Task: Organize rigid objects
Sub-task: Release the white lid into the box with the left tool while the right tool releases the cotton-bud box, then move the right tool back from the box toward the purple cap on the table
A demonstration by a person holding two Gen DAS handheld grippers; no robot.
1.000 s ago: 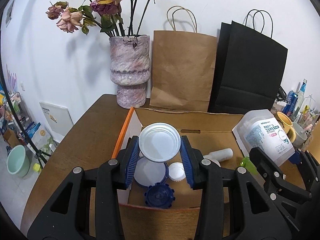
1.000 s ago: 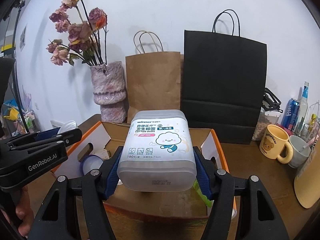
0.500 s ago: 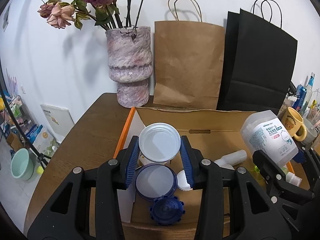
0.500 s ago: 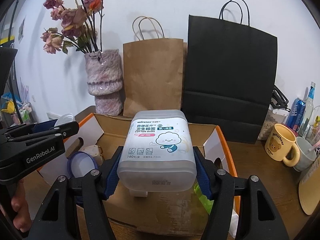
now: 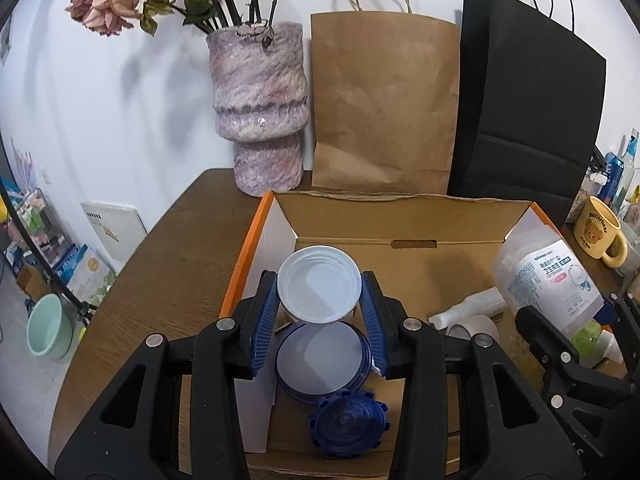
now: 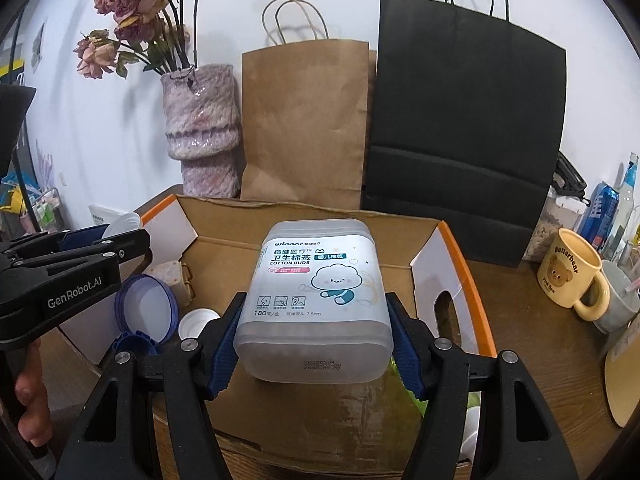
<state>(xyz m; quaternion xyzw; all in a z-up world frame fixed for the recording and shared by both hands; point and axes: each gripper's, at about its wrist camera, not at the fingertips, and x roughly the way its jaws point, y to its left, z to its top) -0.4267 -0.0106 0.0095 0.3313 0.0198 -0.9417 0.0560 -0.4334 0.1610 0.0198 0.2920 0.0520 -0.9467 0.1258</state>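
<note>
The white lid (image 5: 319,295) is clamped between the blue-padded fingers (image 5: 266,320) of the left gripper (image 5: 320,322), its ribbed hollow side turned toward the camera, and is held over the left end of the open cardboard box (image 5: 400,216). Below it in the box lie a blue-rimmed lid (image 5: 322,360) and a dark blue toothed cap (image 5: 347,420). The cotton bud box (image 6: 316,300), a frosted plastic tub with a cloud cartoon on its label, is gripped at its sides by the fingers (image 6: 224,356) of the right gripper (image 6: 314,354), set fairly wide apart, and is held above the box interior. The cardboard box stands on the wooden worktop (image 5: 180,232), with a pink vase (image 5: 258,108), a brown paper bag (image 5: 384,100) and a black paper bag (image 5: 532,108) behind it.
</note>
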